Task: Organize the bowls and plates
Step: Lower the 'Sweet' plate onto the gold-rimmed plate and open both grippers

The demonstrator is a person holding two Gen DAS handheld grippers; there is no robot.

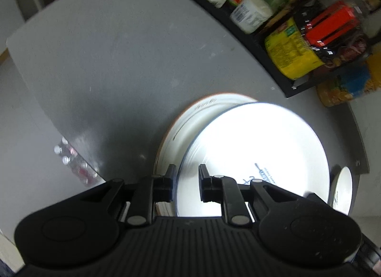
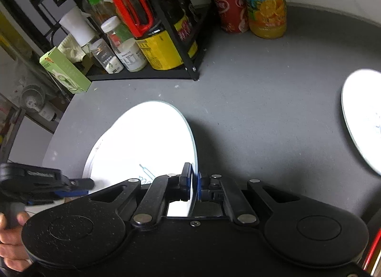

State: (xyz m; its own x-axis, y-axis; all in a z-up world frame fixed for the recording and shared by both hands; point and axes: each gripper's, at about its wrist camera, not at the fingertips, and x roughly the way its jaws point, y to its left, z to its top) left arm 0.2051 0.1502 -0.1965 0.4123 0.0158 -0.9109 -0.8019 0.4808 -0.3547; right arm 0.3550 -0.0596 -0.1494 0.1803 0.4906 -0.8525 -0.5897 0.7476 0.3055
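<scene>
A white plate with a blue rim [image 1: 257,153] lies tilted over a white plate with an orange rim [image 1: 202,115] on the grey counter. My left gripper [image 1: 188,174] straddles the near-left rim of the blue-rimmed plate, and a gap shows between its fingers and the rim. In the right wrist view my right gripper [image 2: 194,181] is shut, its blue pads pinching the right edge of the same plate [image 2: 147,143]. There the left gripper [image 2: 88,187] sits at the plate's left edge. Another white plate [image 2: 362,119] lies flat at the far right.
A black wire rack [image 2: 188,62] of sauce bottles and jars stands at the back. A green box [image 2: 66,72] leans beside it. Red cans [image 2: 231,12] and an orange juice bottle [image 2: 266,3] stand in the corner. A small white dish [image 1: 343,188] shows right of the plates. A hand [image 2: 12,241] holds the left gripper.
</scene>
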